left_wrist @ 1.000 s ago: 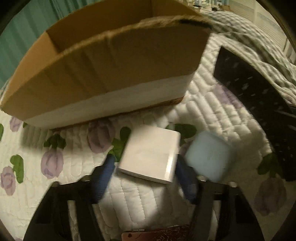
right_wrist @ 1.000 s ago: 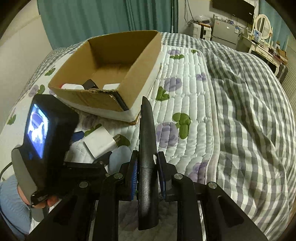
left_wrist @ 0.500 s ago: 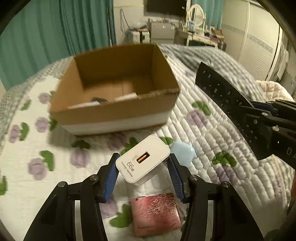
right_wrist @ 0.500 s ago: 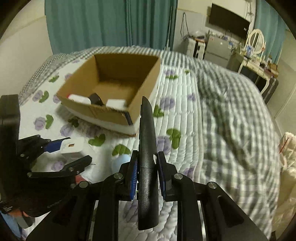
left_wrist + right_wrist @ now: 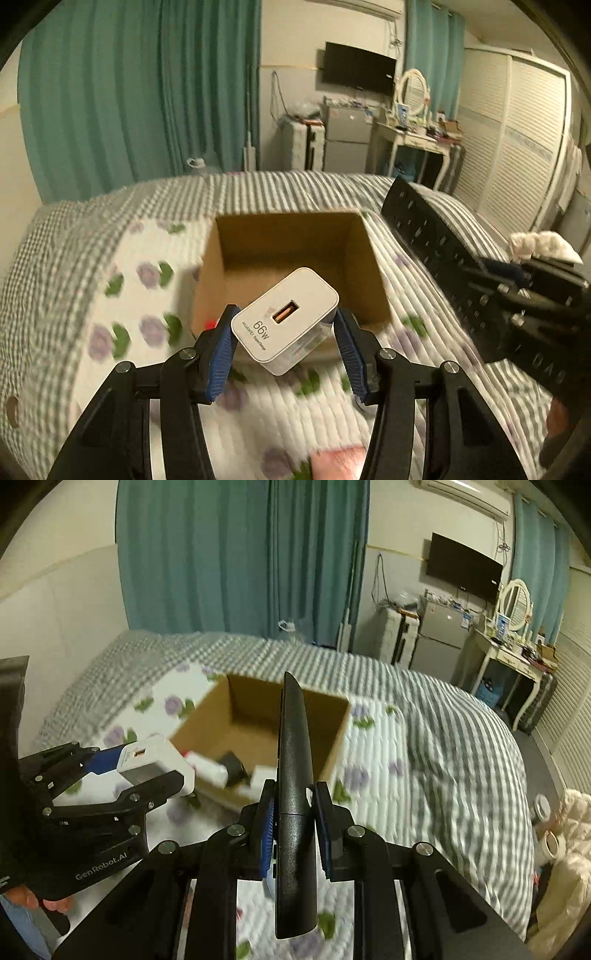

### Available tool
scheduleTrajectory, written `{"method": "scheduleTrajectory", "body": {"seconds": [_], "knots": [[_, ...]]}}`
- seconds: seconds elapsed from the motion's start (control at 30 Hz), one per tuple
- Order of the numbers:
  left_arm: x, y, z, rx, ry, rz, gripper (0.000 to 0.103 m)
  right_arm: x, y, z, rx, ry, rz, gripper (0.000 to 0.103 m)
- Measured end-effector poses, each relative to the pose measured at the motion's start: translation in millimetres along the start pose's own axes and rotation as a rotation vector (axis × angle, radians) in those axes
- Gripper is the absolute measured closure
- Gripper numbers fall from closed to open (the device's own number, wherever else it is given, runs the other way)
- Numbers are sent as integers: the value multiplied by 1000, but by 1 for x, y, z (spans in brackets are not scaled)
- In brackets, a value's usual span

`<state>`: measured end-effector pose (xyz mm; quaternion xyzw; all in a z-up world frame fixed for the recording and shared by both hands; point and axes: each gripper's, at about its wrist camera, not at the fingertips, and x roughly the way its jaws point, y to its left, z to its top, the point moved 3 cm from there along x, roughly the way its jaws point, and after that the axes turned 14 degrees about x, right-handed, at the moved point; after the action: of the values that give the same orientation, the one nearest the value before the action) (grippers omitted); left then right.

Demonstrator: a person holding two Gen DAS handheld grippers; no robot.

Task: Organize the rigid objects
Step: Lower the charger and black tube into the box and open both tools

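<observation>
My left gripper (image 5: 286,332) is shut on a white 66W charger (image 5: 286,319), held in the air just in front of the open cardboard box (image 5: 295,254) on the bed. The charger (image 5: 147,760) and left gripper (image 5: 122,775) also show in the right wrist view, left of the box (image 5: 258,716). My right gripper (image 5: 293,805) is shut on a black remote control (image 5: 293,775), edge-up, pointing at the box. The remote (image 5: 436,247) shows at the right of the left wrist view. White and black items (image 5: 221,770) lie in the box.
The bed has a quilted floral cover (image 5: 122,295) and a grey checked blanket (image 5: 443,738). A pink object (image 5: 340,461) lies on the quilt below the left gripper. Teal curtains, a TV, a small fridge and a dressing table stand beyond the bed.
My left gripper has closed on the charger and lifted it from the quilt up toward the box. My right gripper has risen with the remote, still held. Both views tilted upward.
</observation>
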<state>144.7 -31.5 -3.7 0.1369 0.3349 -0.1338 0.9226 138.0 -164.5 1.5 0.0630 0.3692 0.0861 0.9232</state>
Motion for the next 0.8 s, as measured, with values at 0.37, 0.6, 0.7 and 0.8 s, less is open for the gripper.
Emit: {"method": "scheduleTrajectory", "body": {"seconds": [0.37, 0.6, 0.7, 0.8], "knots": [[116, 41, 29, 36, 103, 69, 50, 134, -3, 38, 10, 113, 28, 84], [171, 43, 20, 35, 173, 43, 51, 198, -21, 26, 0, 178, 56, 84], [163, 37, 25, 63, 119, 55, 50, 198, -20, 24, -9, 160, 66, 84], [148, 33, 29, 79, 111, 64, 46, 188, -22, 29, 11, 136, 67, 82]]}}
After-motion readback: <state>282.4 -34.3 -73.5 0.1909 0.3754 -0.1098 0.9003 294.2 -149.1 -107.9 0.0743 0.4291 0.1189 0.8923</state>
